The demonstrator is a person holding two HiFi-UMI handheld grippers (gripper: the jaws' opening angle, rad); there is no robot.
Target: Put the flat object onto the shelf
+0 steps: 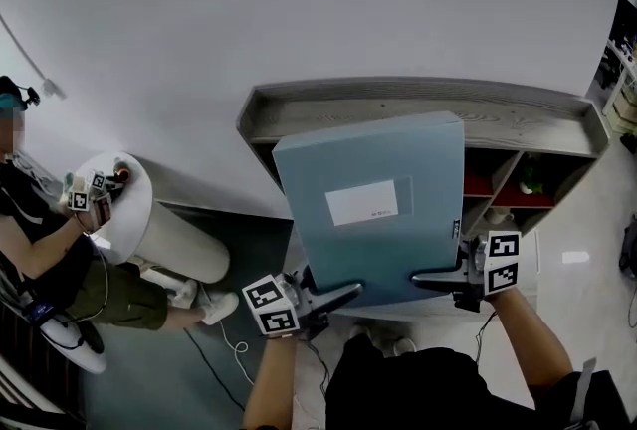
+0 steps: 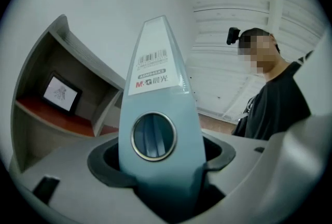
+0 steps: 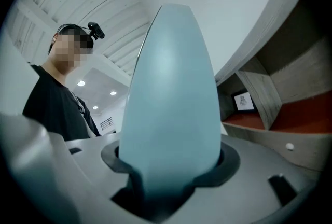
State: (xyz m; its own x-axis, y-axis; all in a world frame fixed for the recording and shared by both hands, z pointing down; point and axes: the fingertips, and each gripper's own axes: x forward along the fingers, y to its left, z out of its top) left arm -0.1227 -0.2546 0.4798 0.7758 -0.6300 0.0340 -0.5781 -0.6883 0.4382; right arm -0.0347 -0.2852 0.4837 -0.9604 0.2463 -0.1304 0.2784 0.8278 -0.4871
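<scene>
The left gripper (image 1: 336, 298) and right gripper (image 1: 435, 276) each clamp the file (image 1: 373, 209) at its near edge. Its long axis points to 12 o'clock, toward the shelf (image 1: 418, 105).

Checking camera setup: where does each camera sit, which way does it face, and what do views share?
Head view: on the person's head, steeply down at the file box and shelf; both forearms, left gripper, right gripper show.
Left gripper view: on that gripper, along its jaws clamped on the file box; torso at right.
Right gripper view: likewise; torso at left.
Shared: file box and shelf.
</scene>
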